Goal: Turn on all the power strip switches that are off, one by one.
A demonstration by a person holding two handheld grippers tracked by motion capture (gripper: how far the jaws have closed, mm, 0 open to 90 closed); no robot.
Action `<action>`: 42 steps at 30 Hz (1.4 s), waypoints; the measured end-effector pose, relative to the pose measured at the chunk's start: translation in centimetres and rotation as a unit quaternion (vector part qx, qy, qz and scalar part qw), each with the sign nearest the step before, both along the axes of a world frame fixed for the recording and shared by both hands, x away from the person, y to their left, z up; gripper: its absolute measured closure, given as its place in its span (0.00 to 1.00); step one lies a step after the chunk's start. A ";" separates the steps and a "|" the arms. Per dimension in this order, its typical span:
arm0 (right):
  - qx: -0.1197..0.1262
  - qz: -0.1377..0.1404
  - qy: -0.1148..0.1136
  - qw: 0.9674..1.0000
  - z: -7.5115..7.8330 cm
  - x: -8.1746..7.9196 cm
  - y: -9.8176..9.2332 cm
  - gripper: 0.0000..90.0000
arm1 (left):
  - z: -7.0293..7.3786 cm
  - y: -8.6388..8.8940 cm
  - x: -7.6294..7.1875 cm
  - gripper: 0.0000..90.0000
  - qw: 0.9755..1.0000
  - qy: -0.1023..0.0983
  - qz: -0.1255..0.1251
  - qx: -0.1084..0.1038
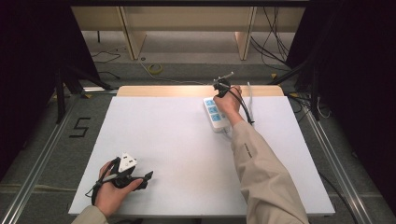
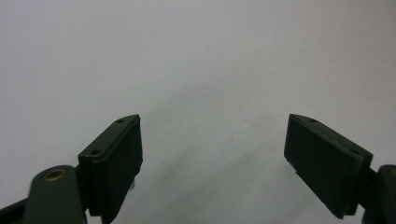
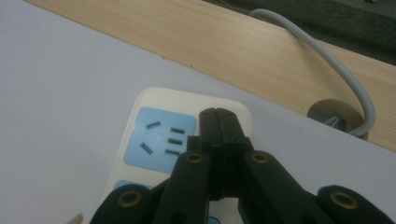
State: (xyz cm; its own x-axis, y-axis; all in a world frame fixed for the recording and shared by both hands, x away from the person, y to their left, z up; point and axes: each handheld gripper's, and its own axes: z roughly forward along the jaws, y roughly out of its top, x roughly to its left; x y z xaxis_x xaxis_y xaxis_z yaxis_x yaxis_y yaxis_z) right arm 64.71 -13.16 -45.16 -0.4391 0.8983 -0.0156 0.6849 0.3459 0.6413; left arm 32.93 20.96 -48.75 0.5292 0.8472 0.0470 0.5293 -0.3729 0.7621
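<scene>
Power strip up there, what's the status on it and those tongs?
Right tongs shut, over power strip. Left tongs open, nothing between. Strip flat on table, sockets empty.

On my feed: white board covers table, bare wood strip along its 12 o'clock edge. Yellow tape roll on floor beyond, 11 o'clock. Black "5" mark on floor, 9 o'clock. Dark cables trail at 1 o'clock.

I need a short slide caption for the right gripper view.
Right gripper, jaws shut, over a white power strip near the table's wooden edge.
</scene>
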 end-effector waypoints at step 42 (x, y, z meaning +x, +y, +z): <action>0.018 0.025 -0.006 0.999 2.0 -4.7 -2.3 0.97 | 0.1 -0.2 -0.1 0.21 1.000 -0.002 0.000 0.005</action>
